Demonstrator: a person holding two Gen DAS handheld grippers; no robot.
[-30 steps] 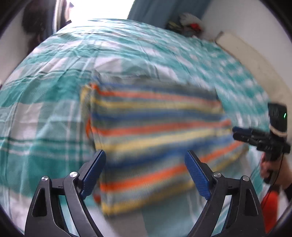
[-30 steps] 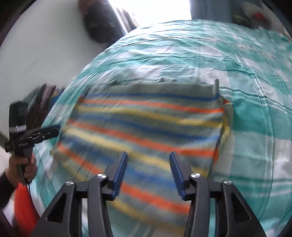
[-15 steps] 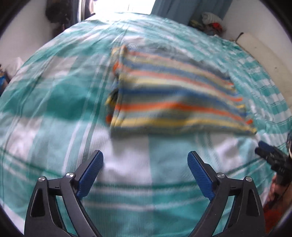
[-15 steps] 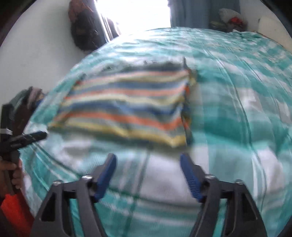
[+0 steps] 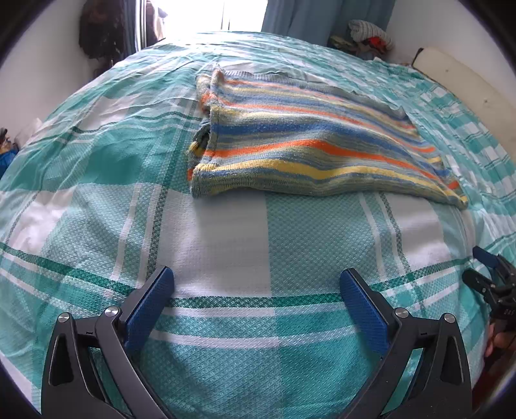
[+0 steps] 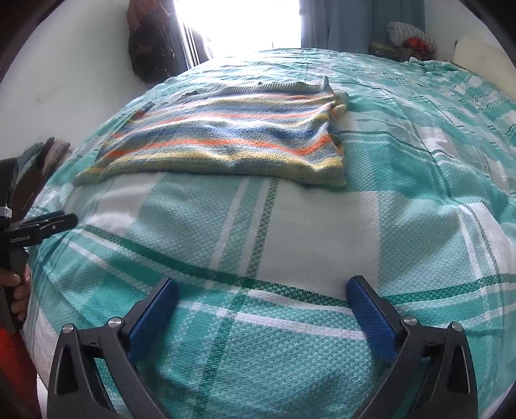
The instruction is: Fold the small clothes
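Observation:
A striped knit garment (image 5: 309, 141) in blue, orange, yellow and grey lies folded flat on the bed; it also shows in the right wrist view (image 6: 232, 138). My left gripper (image 5: 256, 283) is open and empty, hovering over the bedspread well short of the garment's near edge. My right gripper (image 6: 262, 290) is open and empty, likewise back from the garment. The right gripper also shows at the right edge of the left wrist view (image 5: 493, 283), and the left gripper at the left edge of the right wrist view (image 6: 38, 228).
The bed carries a teal and white checked bedspread (image 5: 225, 245). A bright window (image 6: 238, 22) with blue curtains is behind. A heap of clothes (image 5: 367, 35) lies at the far right corner. A dark bag (image 6: 151, 45) hangs on the left wall.
Both grippers have pulled back from over the garment toward the near side of the bed. The right gripper's jaws have opened wider. The garment now lies farther away.

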